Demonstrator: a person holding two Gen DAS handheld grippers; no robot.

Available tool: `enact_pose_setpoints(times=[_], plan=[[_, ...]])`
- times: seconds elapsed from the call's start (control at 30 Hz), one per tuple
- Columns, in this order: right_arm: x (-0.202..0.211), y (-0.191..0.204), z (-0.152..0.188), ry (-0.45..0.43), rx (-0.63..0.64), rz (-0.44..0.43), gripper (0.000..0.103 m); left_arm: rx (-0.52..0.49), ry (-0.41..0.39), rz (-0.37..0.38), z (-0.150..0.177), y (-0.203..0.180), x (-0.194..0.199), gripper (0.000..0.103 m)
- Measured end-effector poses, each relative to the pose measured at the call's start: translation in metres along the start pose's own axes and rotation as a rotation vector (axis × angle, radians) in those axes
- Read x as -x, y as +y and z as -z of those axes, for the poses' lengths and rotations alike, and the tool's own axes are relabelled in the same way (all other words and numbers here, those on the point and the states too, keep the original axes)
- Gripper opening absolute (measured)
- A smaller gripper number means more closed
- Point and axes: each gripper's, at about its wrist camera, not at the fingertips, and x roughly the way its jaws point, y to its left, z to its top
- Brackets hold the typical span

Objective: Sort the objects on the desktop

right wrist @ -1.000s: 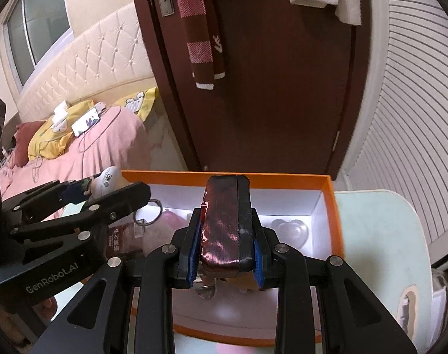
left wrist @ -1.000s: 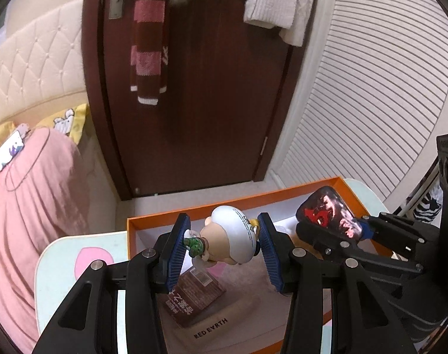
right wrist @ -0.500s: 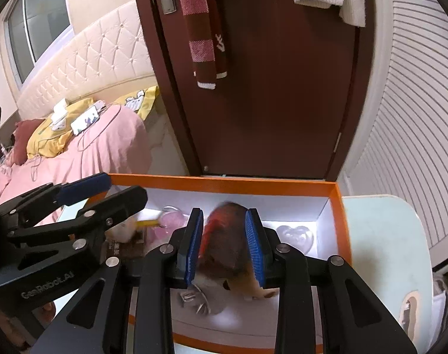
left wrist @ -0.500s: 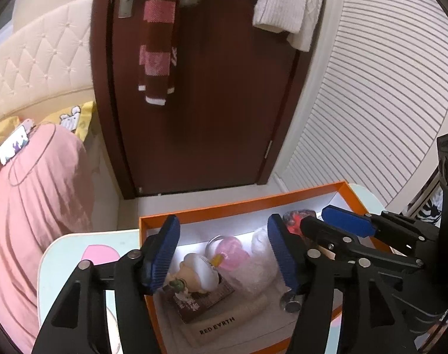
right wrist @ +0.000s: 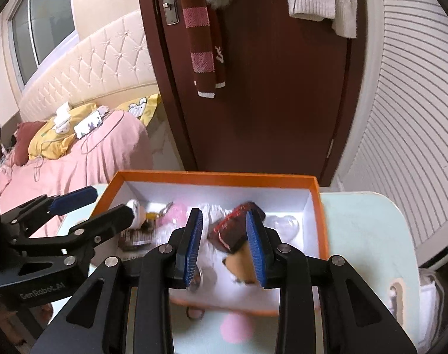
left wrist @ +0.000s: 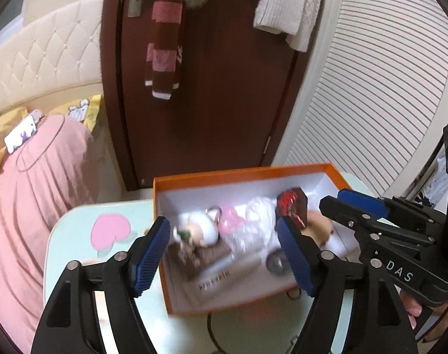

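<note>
1. The orange box [right wrist: 319, 221] was seen crowded; bare floor was left only by its near wall.
2. A white figurine [left wrist: 198, 225] and a dark red pouch [right wrist: 234, 230] were seen lying inside it.
3. The left gripper [left wrist: 224, 253] and right gripper [right wrist: 224, 244] were held spread, empty, above it.

Orange box [left wrist: 241, 174], white inside; red-black pouch [right wrist: 235, 230]; blue gripper pads [left wrist: 148, 255].

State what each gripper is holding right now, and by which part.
Nothing is held. The left gripper and right gripper are both open above the orange box; the figurine and dark red pouch lie inside.
</note>
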Motion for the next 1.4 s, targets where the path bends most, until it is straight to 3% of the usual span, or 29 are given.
enact_pose_setpoints(times=[0.33,0.47,0.63,0.8,1.0,1.1,1.13,1.2,1.27,1.4], plan=[[0.019,0.007,0.032,0.031,0.003,0.025,0.033,-0.005,0.017,0.001,0.034,-0.010,0.019,0.076],[0.028,0.013,0.044,0.021,0.019,0.045,0.034,-0.049,-0.005,-0.051,0.045,-0.019,0.027,0.077],[0.030,0.016,0.063,0.047,0.022,0.041,0.034,-0.023,-0.007,-0.024,0.060,-0.023,0.032,0.079],[0.019,0.015,0.083,0.093,0.025,0.064,0.034,-0.035,0.030,-0.103,0.080,-0.023,0.015,0.079],[0.003,0.010,0.101,0.143,0.001,0.072,0.035,0.021,0.128,-0.130,0.095,-0.015,-0.010,0.081],[0.002,0.013,0.104,0.121,0.018,0.112,0.041,0.019,0.147,-0.208,0.096,-0.015,-0.015,0.093],[0.002,0.011,0.105,0.112,0.010,0.124,0.043,0.028,0.152,-0.223,0.097,-0.013,-0.016,0.102],[0.002,0.008,0.107,0.093,-0.006,0.147,0.051,0.049,0.156,-0.235,0.097,-0.008,-0.017,0.102],[0.002,0.005,0.109,0.079,-0.020,0.170,0.065,0.055,0.155,-0.245,0.098,-0.007,-0.017,0.102],[0.002,0.003,0.109,0.083,-0.026,0.183,0.067,0.054,0.155,-0.247,0.099,-0.005,-0.017,0.103]])
